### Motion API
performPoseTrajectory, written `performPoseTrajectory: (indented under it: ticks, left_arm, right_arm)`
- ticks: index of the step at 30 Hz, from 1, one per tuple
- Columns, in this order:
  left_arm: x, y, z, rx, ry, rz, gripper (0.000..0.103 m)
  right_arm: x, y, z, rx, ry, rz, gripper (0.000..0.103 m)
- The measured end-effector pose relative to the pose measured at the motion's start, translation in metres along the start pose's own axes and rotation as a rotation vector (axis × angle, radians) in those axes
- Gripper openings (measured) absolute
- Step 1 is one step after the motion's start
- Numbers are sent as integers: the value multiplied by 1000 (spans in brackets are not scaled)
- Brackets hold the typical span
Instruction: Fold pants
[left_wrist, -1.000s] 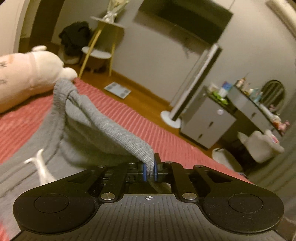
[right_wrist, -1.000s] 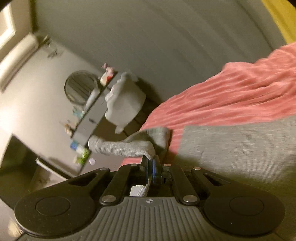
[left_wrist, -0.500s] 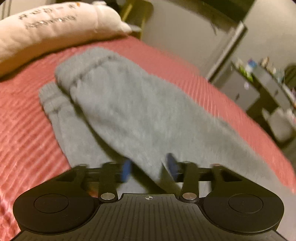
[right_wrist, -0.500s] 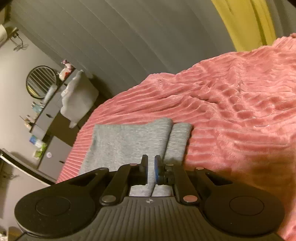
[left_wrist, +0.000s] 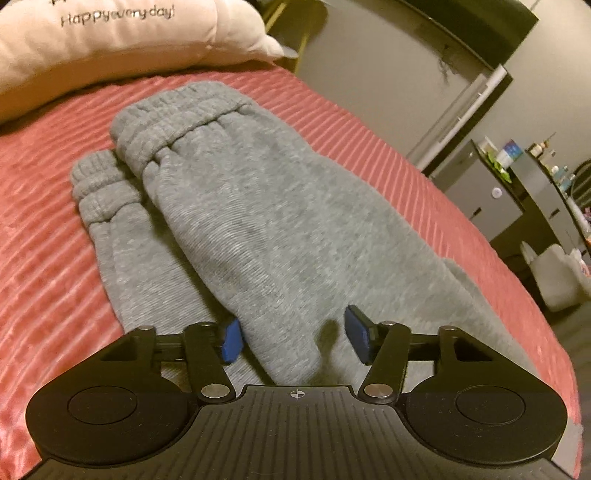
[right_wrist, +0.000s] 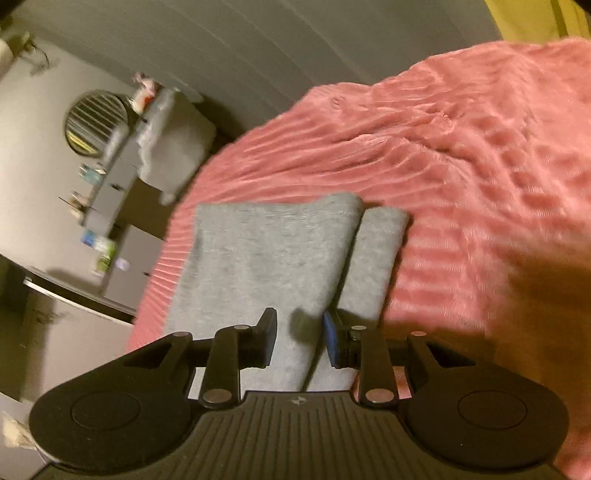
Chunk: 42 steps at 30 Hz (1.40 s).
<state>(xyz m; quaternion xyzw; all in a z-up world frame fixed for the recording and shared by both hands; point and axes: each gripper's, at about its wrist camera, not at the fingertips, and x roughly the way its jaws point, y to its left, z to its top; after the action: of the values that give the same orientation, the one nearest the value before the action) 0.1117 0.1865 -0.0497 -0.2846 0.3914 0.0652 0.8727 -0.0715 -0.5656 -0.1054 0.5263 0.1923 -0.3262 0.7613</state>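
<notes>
Left tongs (left_wrist: 294, 339): jaws spread wide, blue pads (left_wrist: 232, 340) facing each other across a broad gap, nothing clamped between them. Black linkage arms splayed outward, body level in the left wrist view, pointing forward and slightly down.

Right tongs (right_wrist: 300, 339): jaws parted, gap narrower than the left's, nothing pinched. One blue pad (right_wrist: 331, 342) visible on the right finger; the left finger shows mostly its dark side. Body level in its own view, angled downward. Right wrist view is motion-blurred. No hands or forearms visible in either view.
</notes>
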Motion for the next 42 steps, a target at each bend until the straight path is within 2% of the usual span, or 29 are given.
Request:
performPoseTrajectory:
  ticks: [2, 4, 5, 6, 10, 13, 15, 17, 19, 20, 22, 24, 25, 27, 28, 29, 32, 35, 37, 39, 40, 42]
  left_arm:
    - [4, 4, 3, -31, 13, -7, 45]
    - [6, 6, 8, -40, 16, -4, 23]
    - [6, 6, 11, -34, 12, -7, 22]
    - [5, 6, 12, -33, 10, -10, 19]
    - [-16, 0, 17, 7, -57, -31, 14]
    - [-44, 0, 14, 34, -131, -82, 13]
    - [-52, 4, 8, 64, -138, -74, 14]
    - [-38, 12, -3, 92, -71, -4, 17]
    - [-20, 18, -14, 128, 23, 94, 22]
    - [-22, 19, -19, 139, 19, 110, 27]
    - [-36, 15, -21, 144, -41, 166, 61]
    - [-51, 7, -18, 170, -122, 232, 64]
    - [-58, -1, -17, 206, -154, 239, 66]
    - [-66, -23, -14, 272, -194, 221, 73]
    - [-68, -36, -14, 299, -202, 188, 80]
    - [-68, -50, -16, 320, -195, 144, 82]
    - [-58, -87, -31, 356, -118, 8, 85]
    - [-44, -111, -53, 376, -30, -81, 90]
    - [-27, -126, -71, 378, 26, -83, 94]
    - [-8, -134, -85, 393, 111, -70, 94]
    - [3, -135, -94, 408, 163, -47, 94]
    - [16, -136, -102, 443, 204, 5, 94]
  right_arm:
    - [7, -3, 4, 28, 1, 8, 29]
    - [14, -5, 7, 41, 17, 34, 25]
    - [16, -3, 8, 30, 21, 48, 20]
    - [17, 1, 9, 9, 21, 51, 6]
    - [8, 18, 13, -81, 5, 30, 5]
    - [-19, 28, 18, -105, -64, 77, 5]
    - [-38, 29, 20, -118, -121, 90, 3]
    - [-51, 23, 21, -157, -176, 60, 3]
    - [-45, 18, 20, -229, -161, -20, 3]
    - [-38, 15, 18, -258, -122, -65, 3]
    - [-32, 10, 15, -285, -85, -182, 3]
    - [-41, 10, 13, -312, -141, -276, 7]
    - [-48, 12, 12, -330, -182, -302, 7]
    - [-59, 22, 10, -373, -217, -275, 7]
    - [-62, 29, 8, -396, -218, -242, 7]
    - [-62, 38, 5, -408, -202, -202, 8]
    - [-48, 49, -5, -352, -76, -63, 10]
    - [-30, 39, -11, -239, 51, -33, 15]
    - [-24, 25, -13, -191, 101, -20, 16]
    - [-20, 11, -14, -165, 132, -52, 13]
    - [-21, 4, -14, -164, 132, -79, 13]
    - [-33, -1, -8, -180, 77, -152, 15]
